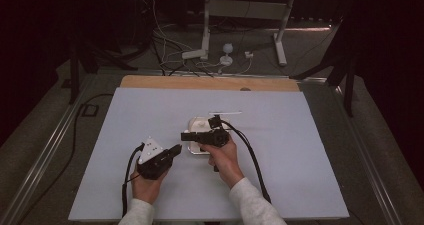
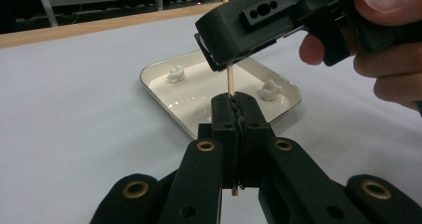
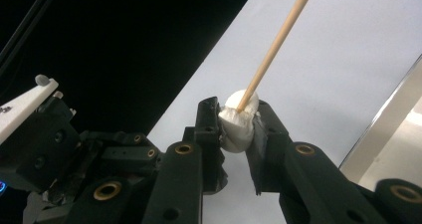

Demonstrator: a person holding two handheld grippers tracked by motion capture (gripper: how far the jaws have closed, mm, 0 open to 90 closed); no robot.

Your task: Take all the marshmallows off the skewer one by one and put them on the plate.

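Where the right gripper (image 2: 219, 55) covers it, the skewer (image 2: 230, 79) top disappears.

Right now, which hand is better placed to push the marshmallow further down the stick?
Right. The right gripper already has its jaws shut on the marshmallow, with the stick in it. The left gripper just clamps the stick upright.

Left claw (image 1: 176, 149) clamped tight, right claw (image 1: 186, 136) pinched closed just above it

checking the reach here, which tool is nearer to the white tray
Right. The right tool hangs over the tray, gripping a marshmallow on the stick. The left tool sits just beside the tray's near edge, clamping the stick.
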